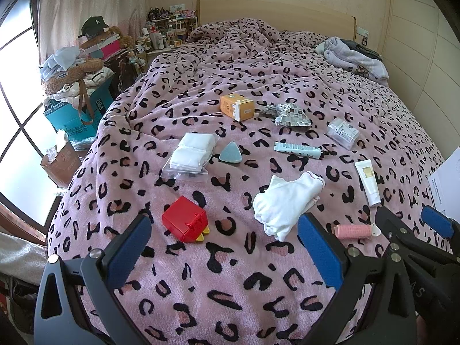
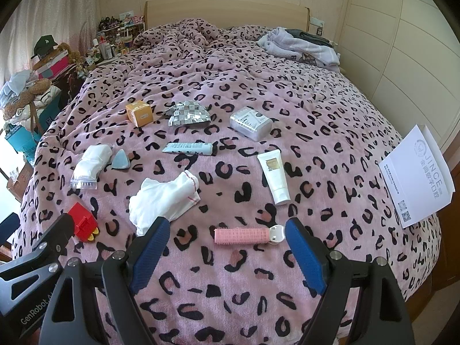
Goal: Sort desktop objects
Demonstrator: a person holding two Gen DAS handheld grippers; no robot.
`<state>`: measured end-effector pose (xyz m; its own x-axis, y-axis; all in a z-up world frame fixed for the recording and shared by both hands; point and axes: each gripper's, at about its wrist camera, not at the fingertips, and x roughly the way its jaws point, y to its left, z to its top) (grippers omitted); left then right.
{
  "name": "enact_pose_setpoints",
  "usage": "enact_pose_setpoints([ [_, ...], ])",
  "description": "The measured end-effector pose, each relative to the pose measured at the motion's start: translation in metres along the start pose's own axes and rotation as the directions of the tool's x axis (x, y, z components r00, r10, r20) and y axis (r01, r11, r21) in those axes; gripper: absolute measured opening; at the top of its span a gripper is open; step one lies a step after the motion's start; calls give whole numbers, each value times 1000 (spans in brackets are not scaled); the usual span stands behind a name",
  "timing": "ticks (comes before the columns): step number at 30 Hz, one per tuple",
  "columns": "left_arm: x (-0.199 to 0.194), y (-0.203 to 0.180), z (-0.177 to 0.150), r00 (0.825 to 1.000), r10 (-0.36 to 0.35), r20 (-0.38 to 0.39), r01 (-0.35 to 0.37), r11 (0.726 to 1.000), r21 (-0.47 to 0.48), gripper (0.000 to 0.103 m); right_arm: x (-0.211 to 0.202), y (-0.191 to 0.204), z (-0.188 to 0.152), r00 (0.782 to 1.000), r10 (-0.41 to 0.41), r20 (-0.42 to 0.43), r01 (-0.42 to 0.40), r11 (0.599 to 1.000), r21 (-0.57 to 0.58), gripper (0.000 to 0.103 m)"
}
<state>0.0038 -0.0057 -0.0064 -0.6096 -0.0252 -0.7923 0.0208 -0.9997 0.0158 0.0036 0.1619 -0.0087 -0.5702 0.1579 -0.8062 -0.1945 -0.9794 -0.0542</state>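
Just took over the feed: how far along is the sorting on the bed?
Nothing looks sorted yet. Neither the left gripper nor the right gripper holds anything; both are open above the blanket. Still scattered singly: red box, white gloves, pink roller, white tube, blue tube, orange box, foil packet, bag of pads.

Bare bedspread (image 2: 230,287) fills the lower centre of both views, open to approach. Higher up, the pink roller (image 2: 243,235), white cloth (image 2: 164,198) and red box (image 1: 185,222) lie close together; wider gaps open toward the headboard.
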Motion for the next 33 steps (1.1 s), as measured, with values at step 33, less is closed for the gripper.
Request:
enact_pose_setpoints([
  [33,0,-1,0,1000,2,0,-2,1000,1,103,0,-2,-1,1000,-1,0,1,1000,1,85],
])
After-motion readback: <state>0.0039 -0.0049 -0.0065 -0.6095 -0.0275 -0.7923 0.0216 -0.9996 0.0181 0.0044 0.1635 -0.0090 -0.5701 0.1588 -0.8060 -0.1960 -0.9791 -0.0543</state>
